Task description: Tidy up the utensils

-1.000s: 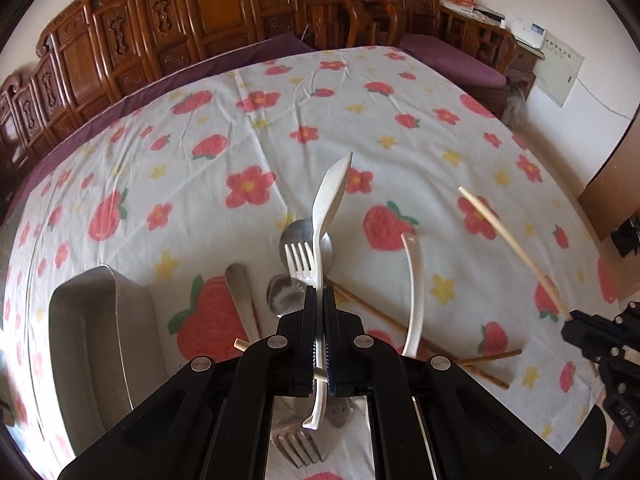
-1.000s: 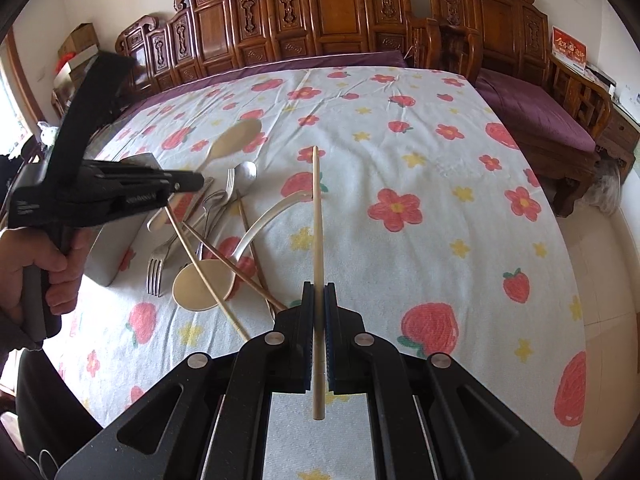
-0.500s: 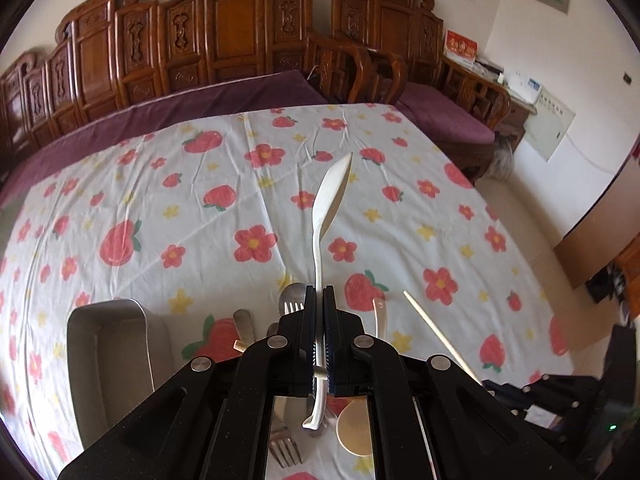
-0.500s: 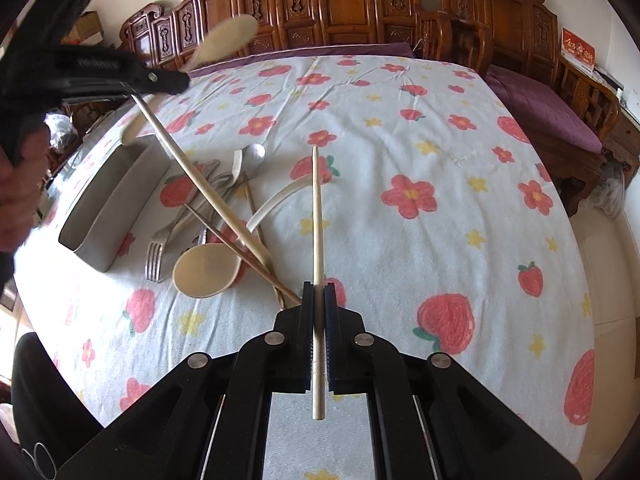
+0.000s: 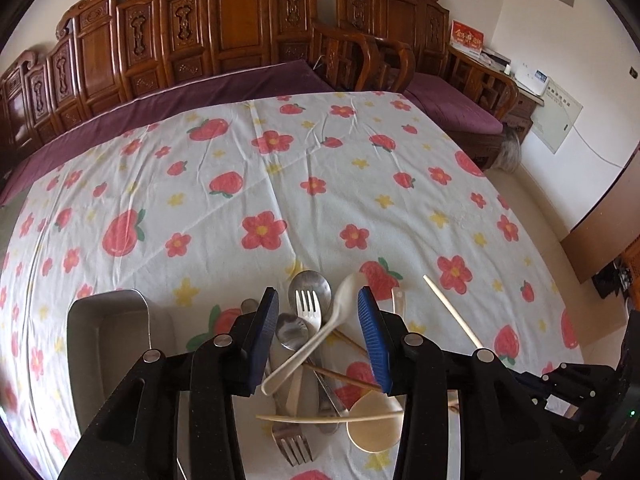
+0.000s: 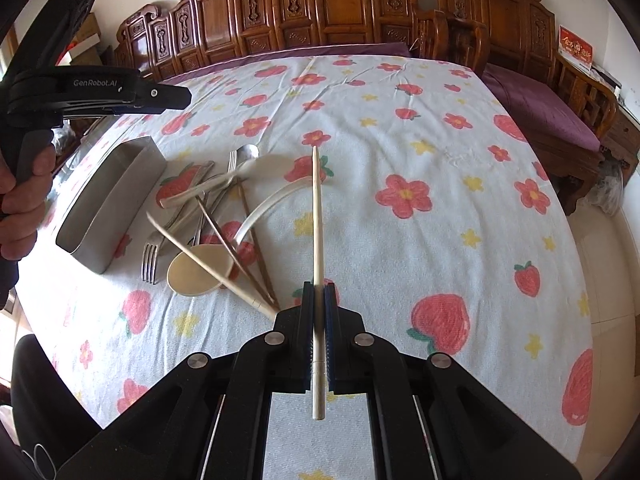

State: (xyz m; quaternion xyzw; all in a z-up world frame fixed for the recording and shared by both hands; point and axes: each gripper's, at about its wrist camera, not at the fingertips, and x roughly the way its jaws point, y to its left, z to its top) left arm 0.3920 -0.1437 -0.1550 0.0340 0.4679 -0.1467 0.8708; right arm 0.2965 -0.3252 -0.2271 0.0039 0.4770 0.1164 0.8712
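Holding one pale chopstick [image 6: 316,240] clamped in my right claw [image 6: 318,336], I keep my left claw [image 5: 318,344] wide apart above the pile, holding nothing. The white spoon [image 5: 316,340] lies blurred below its pads, beside the forks [image 5: 308,310]. The metal tray [image 5: 108,344] to the left looks empty, so nearly everything remains unsorted. Its far inside is hidden.

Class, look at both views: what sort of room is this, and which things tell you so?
Probably a home living or dining room: carved wooden chairs with purple cushions ring a table under a strawberry-print cloth, and cutlery lies beside a metal box.
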